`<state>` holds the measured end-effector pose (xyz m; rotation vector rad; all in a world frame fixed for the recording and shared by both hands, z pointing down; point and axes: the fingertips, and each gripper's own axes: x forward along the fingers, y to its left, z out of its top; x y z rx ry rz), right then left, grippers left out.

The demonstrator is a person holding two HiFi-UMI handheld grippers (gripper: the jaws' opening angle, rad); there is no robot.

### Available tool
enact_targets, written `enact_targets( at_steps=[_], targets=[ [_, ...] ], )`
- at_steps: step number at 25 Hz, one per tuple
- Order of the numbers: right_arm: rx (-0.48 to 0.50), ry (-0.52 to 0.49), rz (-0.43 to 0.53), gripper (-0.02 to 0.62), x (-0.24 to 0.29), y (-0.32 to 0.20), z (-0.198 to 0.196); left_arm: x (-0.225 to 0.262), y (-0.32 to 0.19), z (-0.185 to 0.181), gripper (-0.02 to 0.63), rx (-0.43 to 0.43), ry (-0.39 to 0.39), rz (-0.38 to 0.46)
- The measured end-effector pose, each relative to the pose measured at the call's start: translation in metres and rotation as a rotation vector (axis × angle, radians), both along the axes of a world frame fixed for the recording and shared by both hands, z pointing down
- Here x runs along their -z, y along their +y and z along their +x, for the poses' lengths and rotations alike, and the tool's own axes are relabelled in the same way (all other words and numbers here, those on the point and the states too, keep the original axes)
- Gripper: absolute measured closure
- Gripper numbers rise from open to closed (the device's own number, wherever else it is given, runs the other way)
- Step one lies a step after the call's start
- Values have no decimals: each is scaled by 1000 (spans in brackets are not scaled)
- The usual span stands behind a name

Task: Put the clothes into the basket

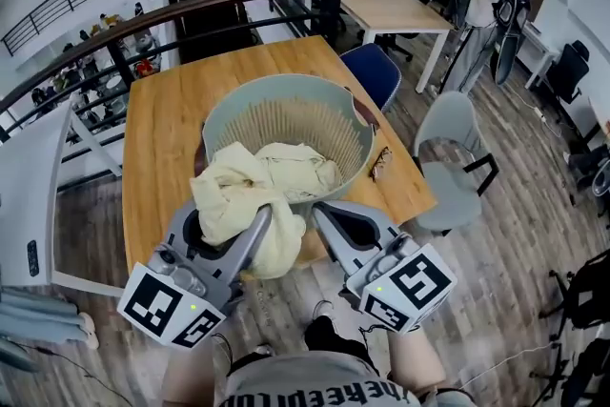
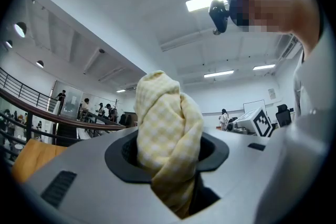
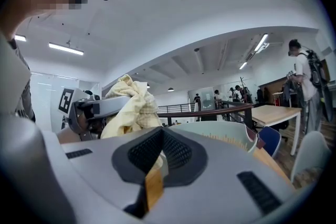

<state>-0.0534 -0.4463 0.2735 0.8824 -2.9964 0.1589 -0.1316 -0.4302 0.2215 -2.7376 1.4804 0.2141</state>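
The one garment in sight, a pale yellow checked cloth (image 1: 257, 181), is half home. Part of it lies bunched inside the basket (image 1: 286, 114) against the near wall. The rest spills over the near rim and hangs outside, towards the person.

The left tongs (image 2: 168, 149) are clamped on a twisted fold of that cloth, which stands up between the pads in the left gripper view. They sit at the near rim, to the left. The right tongs (image 3: 157, 157) are just beside them on the right. Their jaws are drawn together with nothing between them, the tip near the hanging cloth but not clearly touching it.

The basket stands mid-tabletop (image 1: 162, 138), and no other clothes show on the wood around it.

As I judge it, the task is well along but not done. The outside portion has to be carried over the rim, dropped in, and let go. With no further garments in view, that looks like the last step.
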Motion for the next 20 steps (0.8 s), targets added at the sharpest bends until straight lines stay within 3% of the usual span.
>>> enact_targets(
  at_steps=[8, 14, 20],
  targets=[
    [74, -9, 9, 586, 6, -28, 14, 21, -25, 9, 417, 89, -17, 43],
    [132, -17, 25, 586, -1, -27, 17, 22, -26, 7, 417, 147, 22, 66],
    [180, -30, 21, 586, 7, -41, 18, 41, -46, 8, 417, 201, -5, 86]
  ],
)
